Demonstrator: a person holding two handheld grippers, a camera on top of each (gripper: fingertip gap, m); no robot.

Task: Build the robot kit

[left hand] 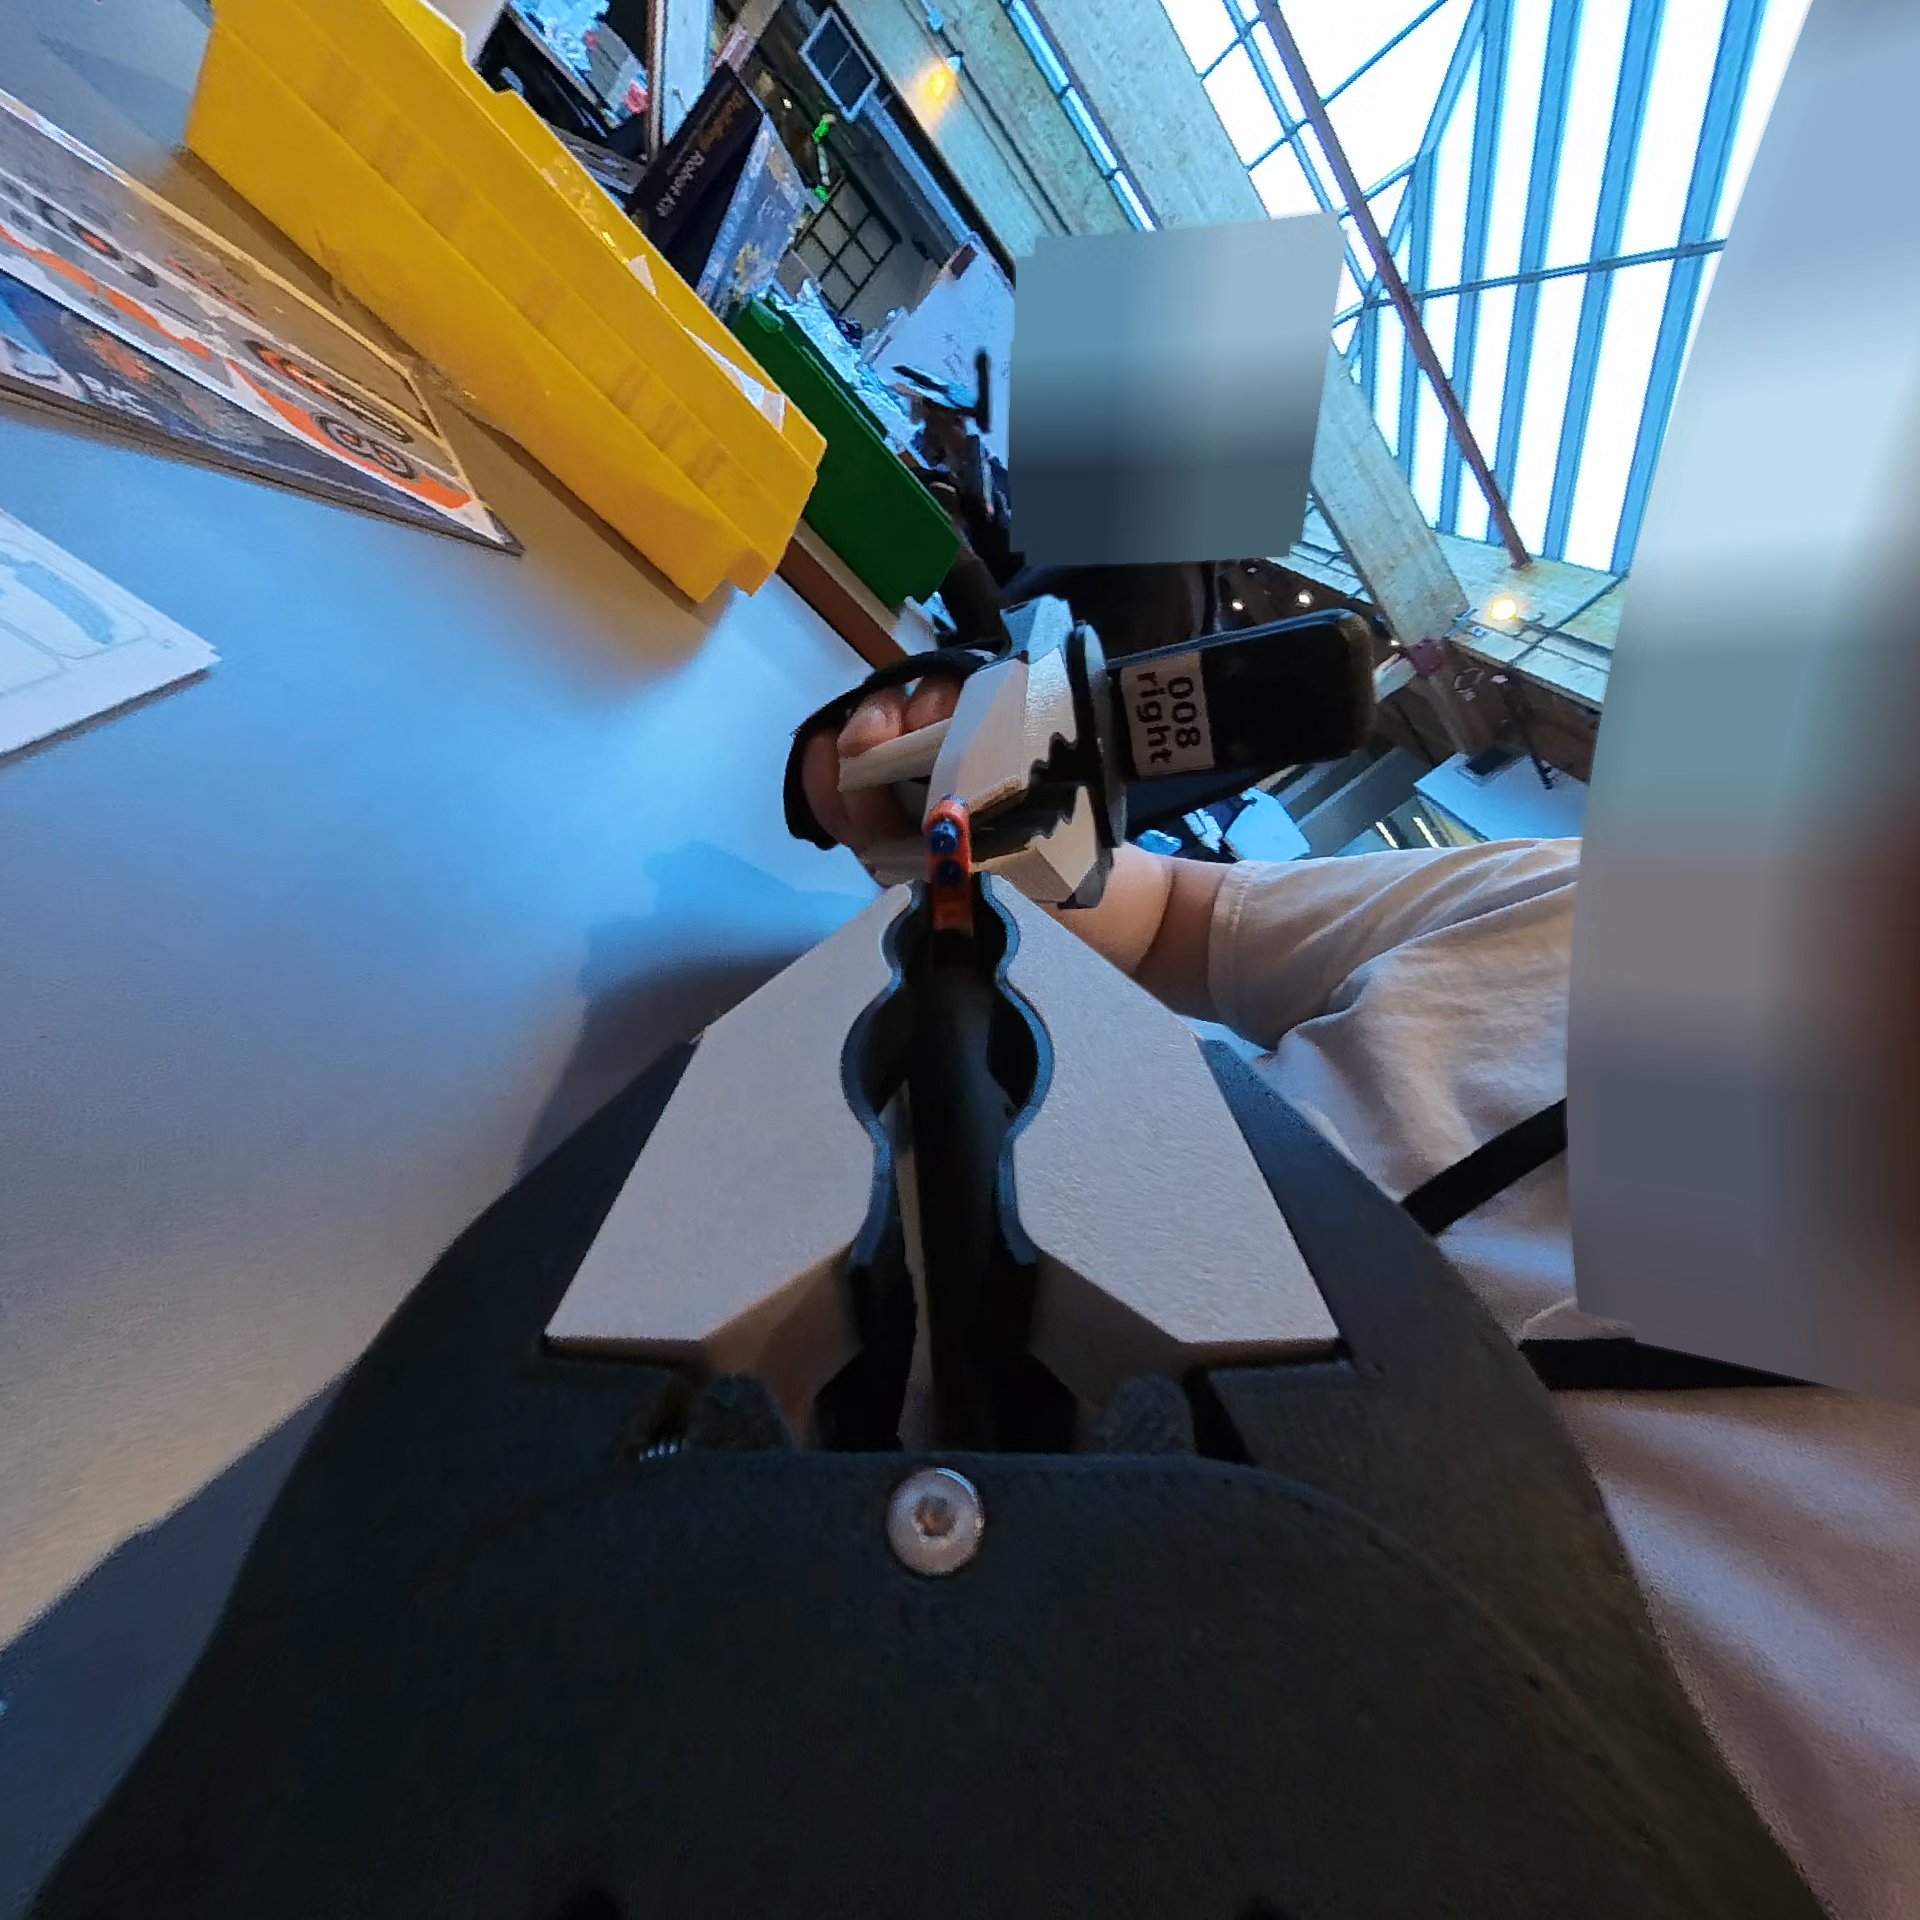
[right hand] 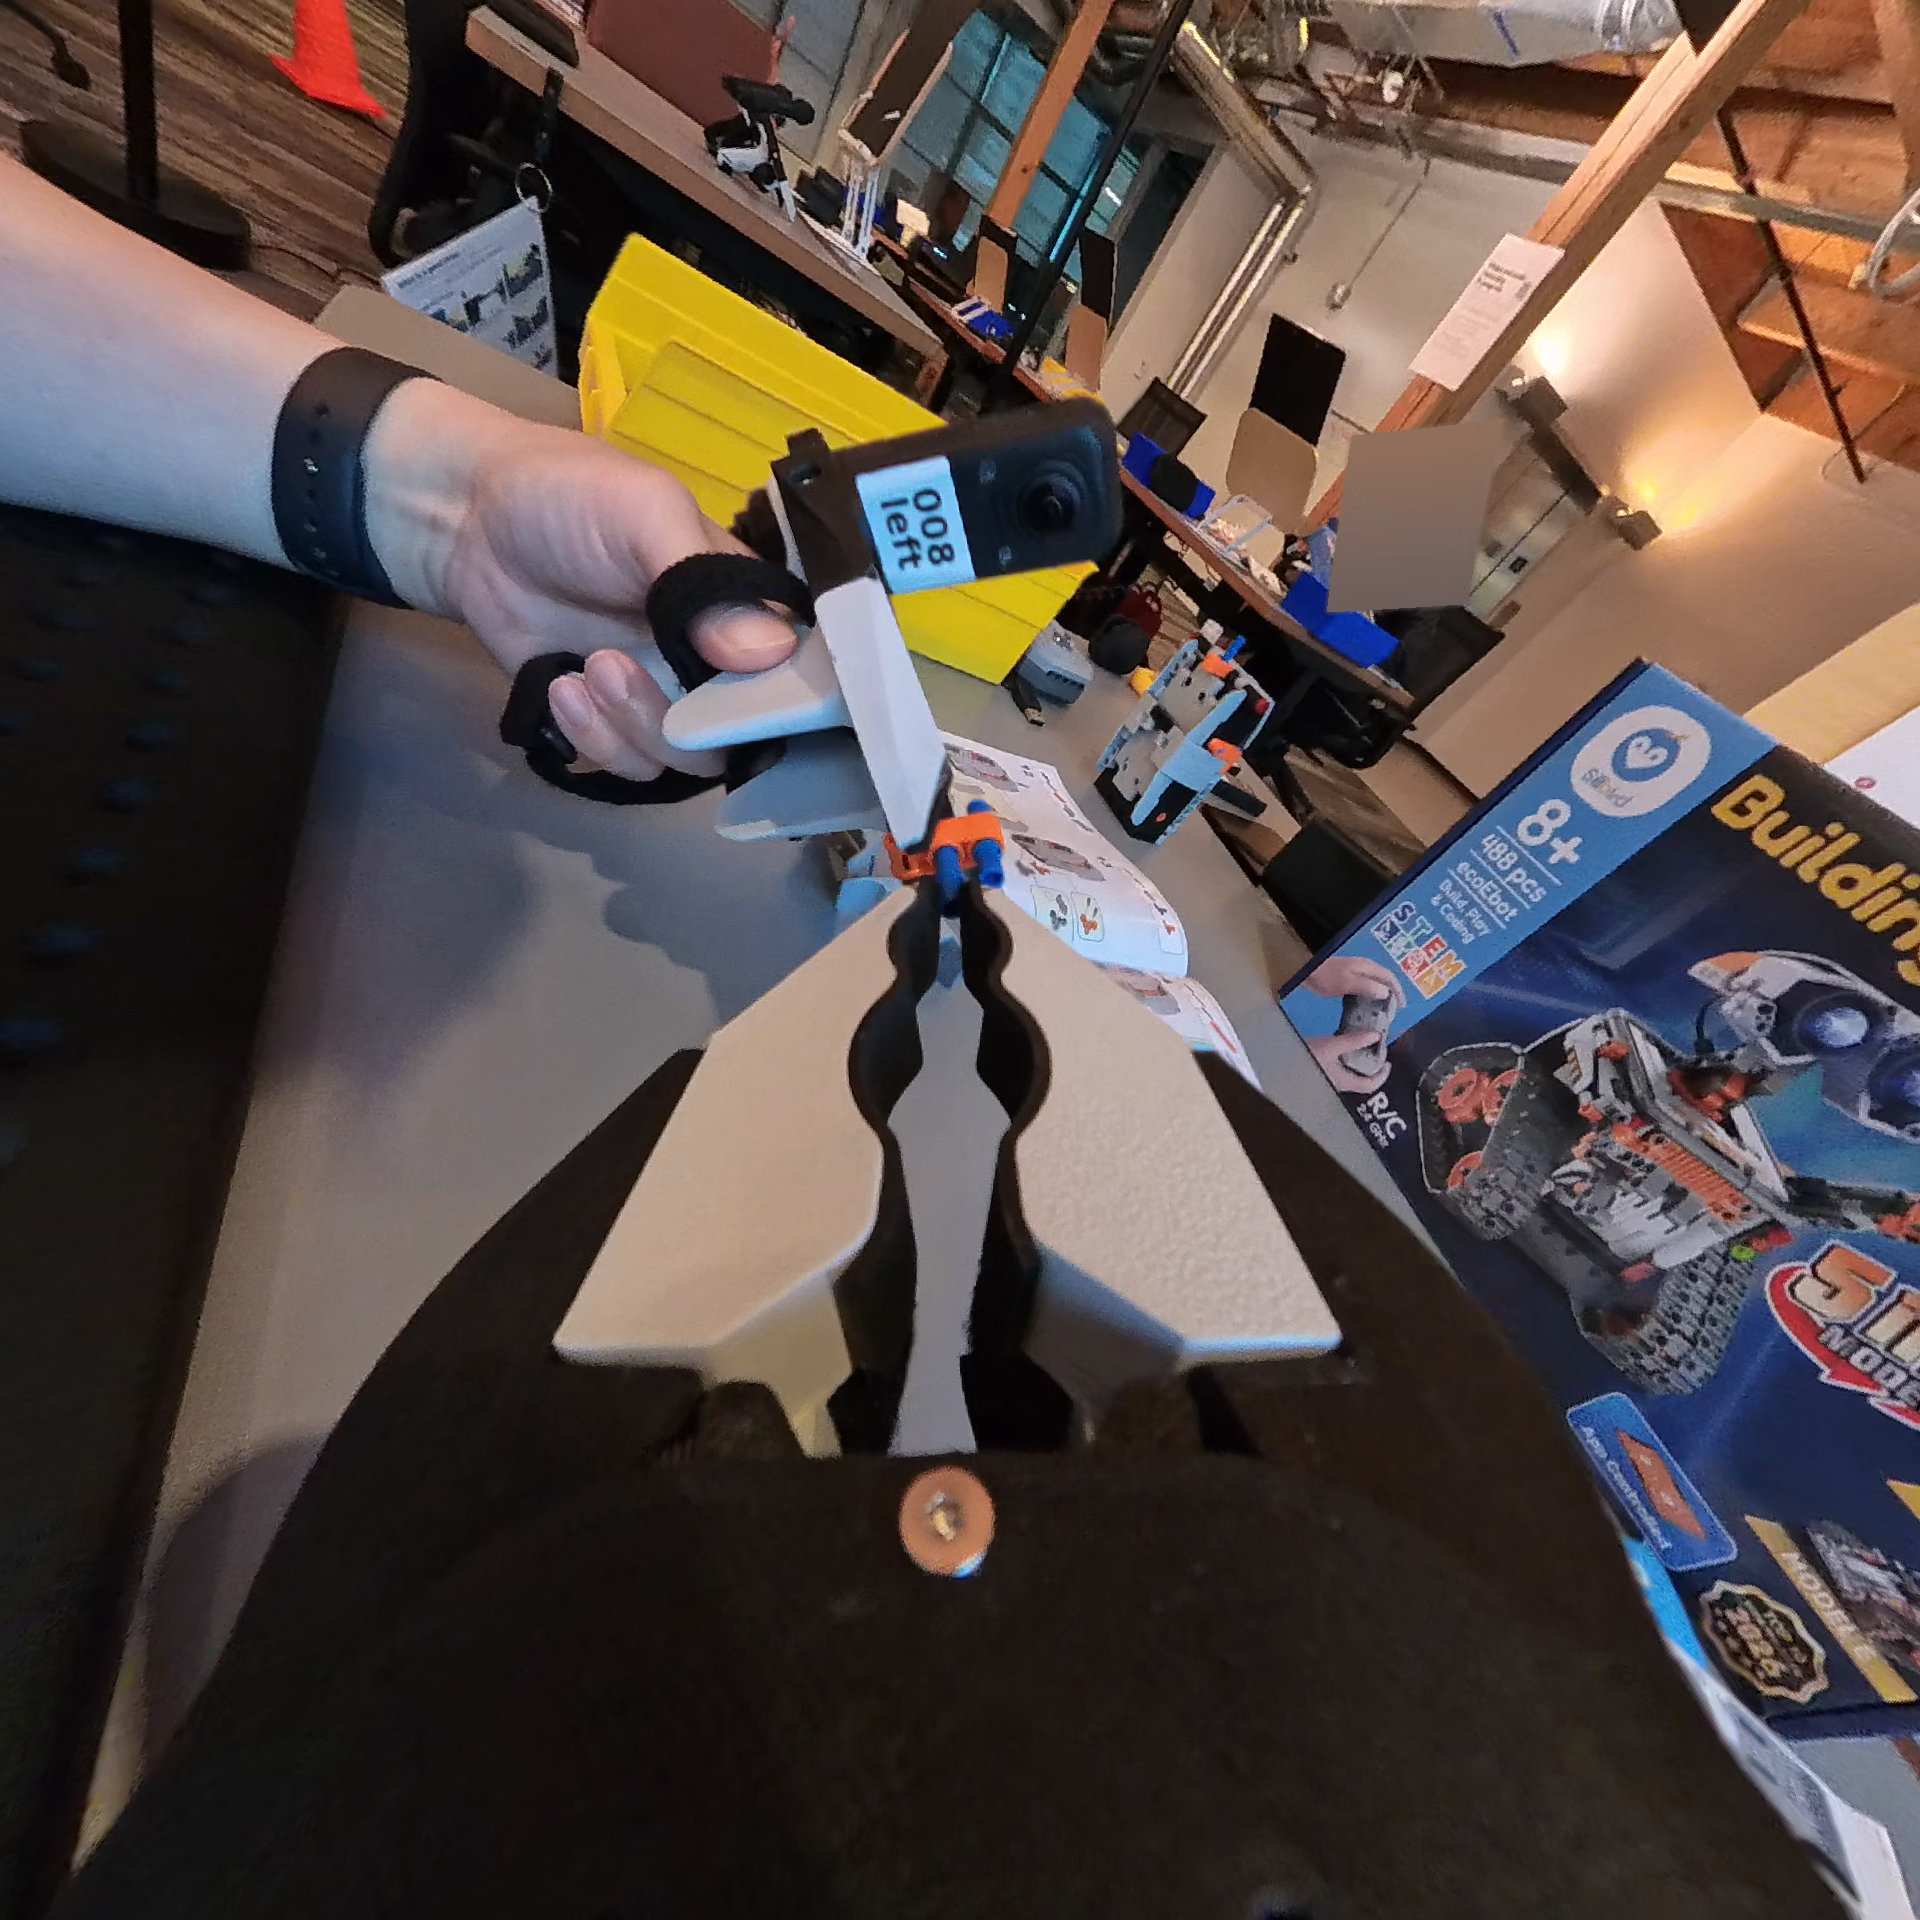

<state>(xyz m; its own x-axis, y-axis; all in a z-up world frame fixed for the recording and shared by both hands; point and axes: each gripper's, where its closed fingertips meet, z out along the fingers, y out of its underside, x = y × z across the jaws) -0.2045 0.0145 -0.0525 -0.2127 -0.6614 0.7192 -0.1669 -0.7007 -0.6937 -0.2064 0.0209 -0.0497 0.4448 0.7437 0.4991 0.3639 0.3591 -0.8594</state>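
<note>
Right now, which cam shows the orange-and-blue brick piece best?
Right wrist view: the orange-and-blue brick piece shows side-on, both blue pins visible, pinched between the left gripper and right gripper. Left wrist view shows it end-on, a narrow strip only.

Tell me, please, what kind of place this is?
Probably a shared workshop or maker space: long wooden worktables crowded with small parts, yellow plastic storage bins on the grey table, and a partly built grey brick model near a blue building-kit box.

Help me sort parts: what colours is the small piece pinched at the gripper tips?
Orange piece with blue pins, clearest in the right wrist view.
</note>
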